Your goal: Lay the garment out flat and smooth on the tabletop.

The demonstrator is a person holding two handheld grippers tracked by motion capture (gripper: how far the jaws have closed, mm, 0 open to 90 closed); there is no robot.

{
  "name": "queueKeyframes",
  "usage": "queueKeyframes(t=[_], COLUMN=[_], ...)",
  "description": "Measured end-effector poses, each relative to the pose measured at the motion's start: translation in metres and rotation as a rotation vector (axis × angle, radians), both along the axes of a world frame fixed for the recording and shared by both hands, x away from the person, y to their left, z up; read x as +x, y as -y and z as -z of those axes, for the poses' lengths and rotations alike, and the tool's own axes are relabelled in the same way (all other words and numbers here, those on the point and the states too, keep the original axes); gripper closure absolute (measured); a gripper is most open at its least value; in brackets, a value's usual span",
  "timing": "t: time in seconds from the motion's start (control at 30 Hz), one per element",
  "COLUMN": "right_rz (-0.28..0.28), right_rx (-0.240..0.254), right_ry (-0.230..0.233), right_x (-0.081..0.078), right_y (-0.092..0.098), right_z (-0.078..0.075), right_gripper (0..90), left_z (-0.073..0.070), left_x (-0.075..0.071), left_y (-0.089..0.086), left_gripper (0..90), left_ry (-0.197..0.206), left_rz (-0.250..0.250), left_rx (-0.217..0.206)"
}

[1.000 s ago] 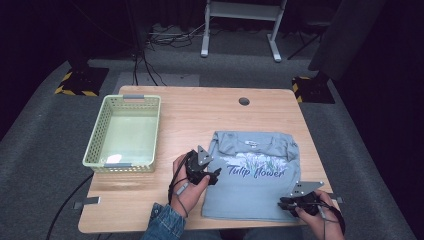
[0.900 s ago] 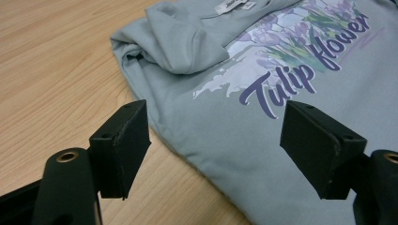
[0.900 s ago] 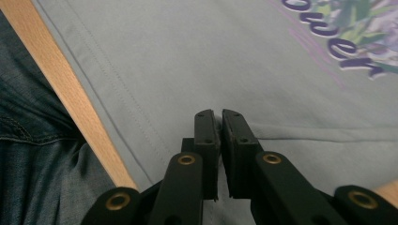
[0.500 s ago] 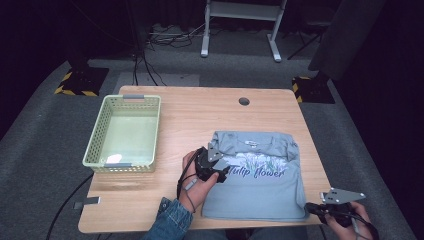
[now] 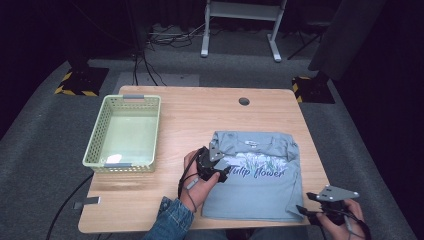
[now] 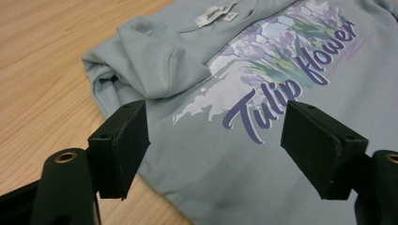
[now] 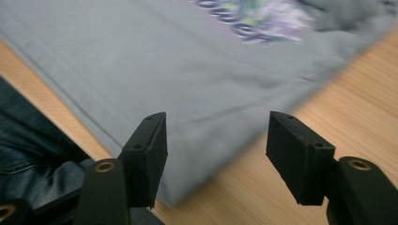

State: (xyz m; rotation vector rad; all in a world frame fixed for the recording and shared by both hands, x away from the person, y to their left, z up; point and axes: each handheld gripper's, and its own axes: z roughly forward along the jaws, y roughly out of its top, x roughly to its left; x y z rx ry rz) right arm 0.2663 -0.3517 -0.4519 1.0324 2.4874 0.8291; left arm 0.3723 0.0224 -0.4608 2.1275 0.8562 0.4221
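Standing apart, the jaws of the right gripper (image 5: 306,212) had just been opening, and nothing was between them. They pointed at the near right corner of the grey T-shirt (image 5: 260,190), at about 5 o'clock on the surface (image 5: 200,110). I think they had let that corner go so the shirt could lie flat.

The jaws of the left gripper (image 5: 224,175) were apart too. They hung just over the shirt's left edge, by a folded-in sleeve (image 6: 159,56), maybe ready to press or pinch it.

The shirt lay folded and smooth toward 4 o'clock on the surface, with its tulip print (image 6: 281,61) facing up. A green basket (image 5: 97,137) sat well apart at 9 o'clock, likely where the shirt would go.
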Motion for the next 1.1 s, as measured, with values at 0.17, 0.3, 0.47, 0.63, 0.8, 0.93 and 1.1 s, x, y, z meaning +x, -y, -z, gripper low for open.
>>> queueKeyframes(t=[0.17, 0.3, 0.47, 0.63, 0.8, 0.93, 1.1], right_rz=[-0.075, -0.102, -0.075, 0.028, 0.164, 0.228, 0.215], right_rx=[-0.015, -0.048, -0.01, 0.015, 0.01, -0.016, 0.043], right_ry=[-0.041, -0.07, -0.051, -0.004, -0.046, -0.063, 0.01], right_x=[0.006, 0.009, 0.003, -0.017, -0.026, -0.028, -0.02], right_y=[-0.021, -0.023, -0.01, 0.015, 0.045, 0.055, 0.051], right_z=[0.018, 0.027, 0.017, 0.003, 0.012, 0.02, -0.001], right_gripper=[41.3, 65.7, 83.9, 84.2, 78.0, 63.3, 50.0], left_z=[0.001, 0.0, 0.0, -0.003, -0.006, -0.007, -0.006], left_x=[-0.002, -0.002, 0.0, 0.003, 0.004, 0.004, 0.005], left_y=[-0.005, -0.005, -0.003, 0.001, 0.005, 0.003, 0.001], left_gripper=[23.3, 23.3, 23.3, 23.3, 23.3, 23.3, 23.3], left_ry=[-0.002, -0.003, 0.0, 0.007, 0.012, 0.012, 0.008], left_rz=[-0.009, -0.013, -0.006, 0.005, 0.011, 0.004, -0.005], left_rx=[0.0, -0.002, -0.005, -0.011, -0.015, -0.015, -0.009])
